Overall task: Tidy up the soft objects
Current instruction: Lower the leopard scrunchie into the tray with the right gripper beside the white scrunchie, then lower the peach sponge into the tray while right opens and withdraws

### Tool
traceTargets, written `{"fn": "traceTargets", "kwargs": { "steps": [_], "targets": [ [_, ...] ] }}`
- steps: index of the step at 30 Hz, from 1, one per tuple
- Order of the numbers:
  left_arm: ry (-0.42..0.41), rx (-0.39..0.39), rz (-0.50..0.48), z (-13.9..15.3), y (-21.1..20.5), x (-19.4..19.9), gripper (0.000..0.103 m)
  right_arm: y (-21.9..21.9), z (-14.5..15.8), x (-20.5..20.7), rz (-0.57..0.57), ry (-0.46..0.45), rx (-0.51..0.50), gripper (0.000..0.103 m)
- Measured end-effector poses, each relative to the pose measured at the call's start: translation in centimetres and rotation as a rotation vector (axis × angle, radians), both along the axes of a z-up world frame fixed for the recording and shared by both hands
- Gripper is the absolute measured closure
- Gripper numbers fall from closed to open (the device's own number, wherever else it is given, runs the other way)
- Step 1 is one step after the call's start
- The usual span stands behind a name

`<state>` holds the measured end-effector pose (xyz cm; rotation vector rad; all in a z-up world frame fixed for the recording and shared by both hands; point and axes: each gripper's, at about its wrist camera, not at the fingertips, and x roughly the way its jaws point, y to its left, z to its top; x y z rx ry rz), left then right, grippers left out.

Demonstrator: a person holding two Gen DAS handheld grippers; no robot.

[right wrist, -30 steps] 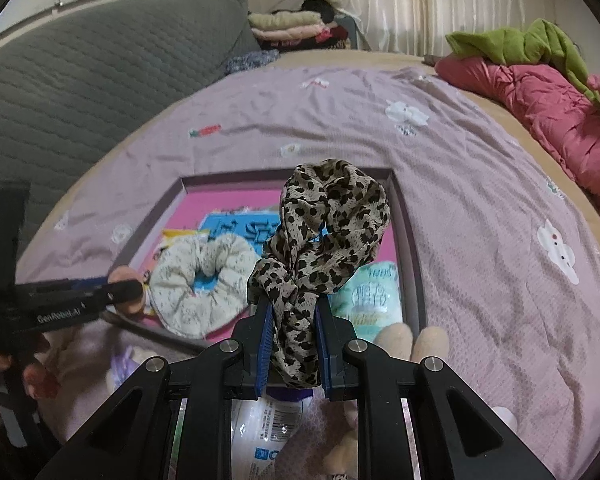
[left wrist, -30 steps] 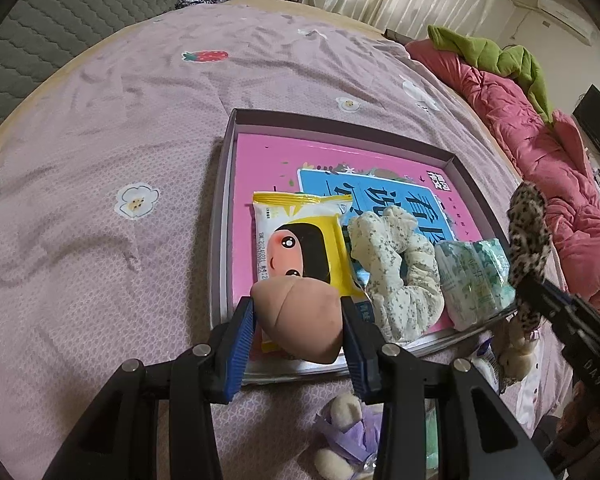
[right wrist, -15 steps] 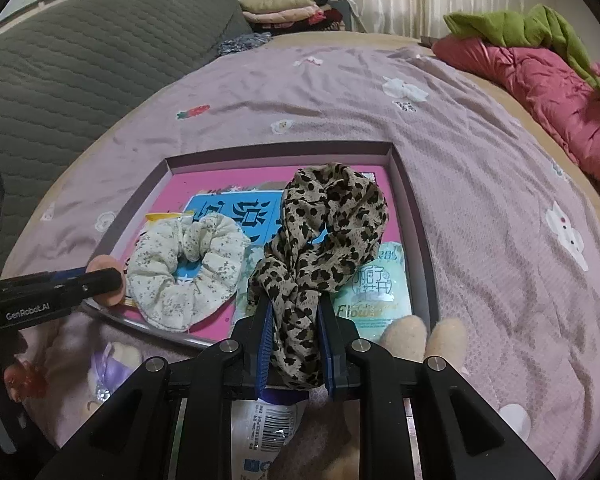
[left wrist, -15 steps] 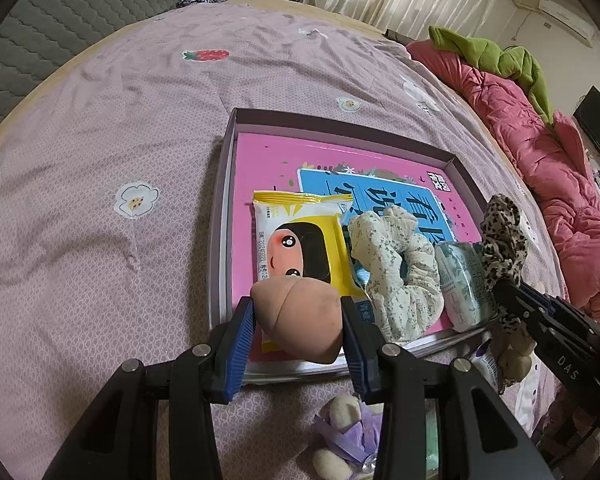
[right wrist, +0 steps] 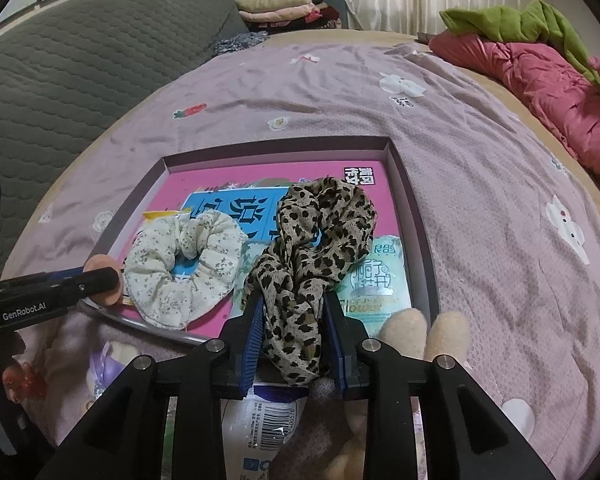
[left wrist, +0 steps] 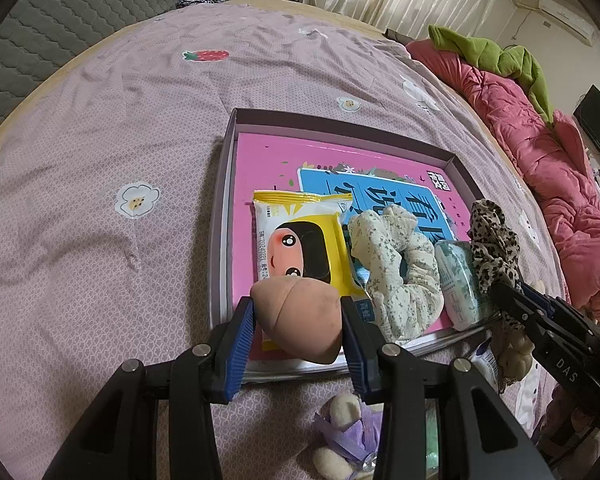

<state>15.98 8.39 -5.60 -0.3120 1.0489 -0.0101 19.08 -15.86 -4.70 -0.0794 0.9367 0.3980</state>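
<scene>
A shallow purple box [left wrist: 219,216] [right wrist: 414,208] with a pink bottom lies on the lilac bedspread. In it are a yellow wipes pack [left wrist: 300,236], a cream floral scrunchie [left wrist: 396,264] [right wrist: 180,268] and a green tissue pack [left wrist: 456,280] [right wrist: 374,280]. My left gripper [left wrist: 298,312] is shut on a peach makeup sponge [left wrist: 300,316] over the box's near edge. My right gripper [right wrist: 294,316] is shut on a leopard-print scrunchie [right wrist: 320,236] [left wrist: 492,240], held above the box's near right part over the tissue pack.
A purple-dressed plush [left wrist: 348,436] and a beige plush [right wrist: 424,332] lie on the bed in front of the box, beside a white packet [right wrist: 260,436]. A pink quilt [left wrist: 540,144] with a green garment [right wrist: 532,20] is at the right. A grey headboard [right wrist: 80,52] is at the left.
My right gripper has carried the leopard scrunchie forward and left, from outside the box's right edge to over the box. My left gripper has stayed put with the sponge.
</scene>
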Motion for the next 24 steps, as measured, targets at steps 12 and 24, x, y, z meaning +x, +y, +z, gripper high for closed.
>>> {"fn": "traceTargets", "kwargs": {
  "steps": [12,24],
  "targets": [
    [0.001,0.0,0.003,0.0,0.0,0.0,0.06,-0.5,1.1,-0.5,-0.007,-0.028,0.022,0.049],
    [0.005,-0.002,0.006,0.2,0.1,-0.2,0.059,-1.2,2.3,-1.3,-0.021,-0.059,0.035,0.044]
  ]
}}
